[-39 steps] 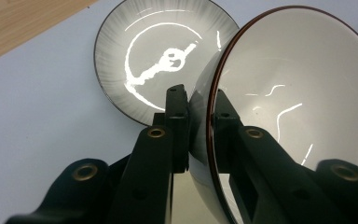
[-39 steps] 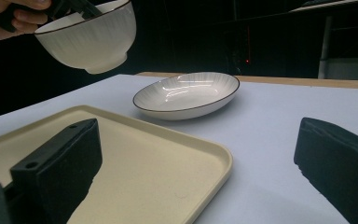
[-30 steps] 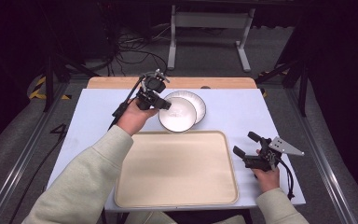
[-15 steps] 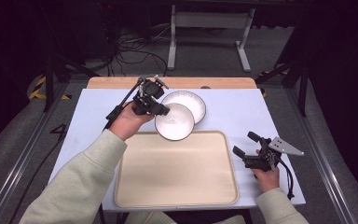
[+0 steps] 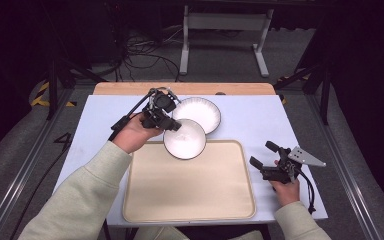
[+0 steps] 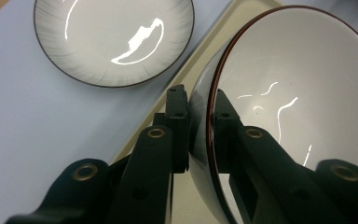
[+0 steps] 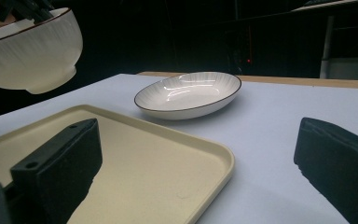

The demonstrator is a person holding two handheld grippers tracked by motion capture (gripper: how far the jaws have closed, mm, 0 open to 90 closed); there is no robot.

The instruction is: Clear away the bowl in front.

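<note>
From the high view: held a white bowl by its rim in the left tongs, lifted clear and hanging over the far edge of the beige tray, with a shallow white plate lying on the tabletop just beyond it, toward the far edge. Kept the right tongs idle and empty off the tray's right edge, near the front right corner of the tabletop. From the left gripper view: clamped the bowl wall between the two jaws, one inside and one outside the dark rim, tilted; passed above the tray edge with the plate resting flat on the pale surface to one side. From the right gripper view: stood wide open with nothing between the jaws, looked across the bare tray at the plate beyond its far edge, and caught the bowl in the air at the upper left, well above the tray. Judged the work as barely half begun: bowl picked up and brought over the tray but not yet set down, tray bare, plate untouched on the tabletop and probably left to follow.
</note>
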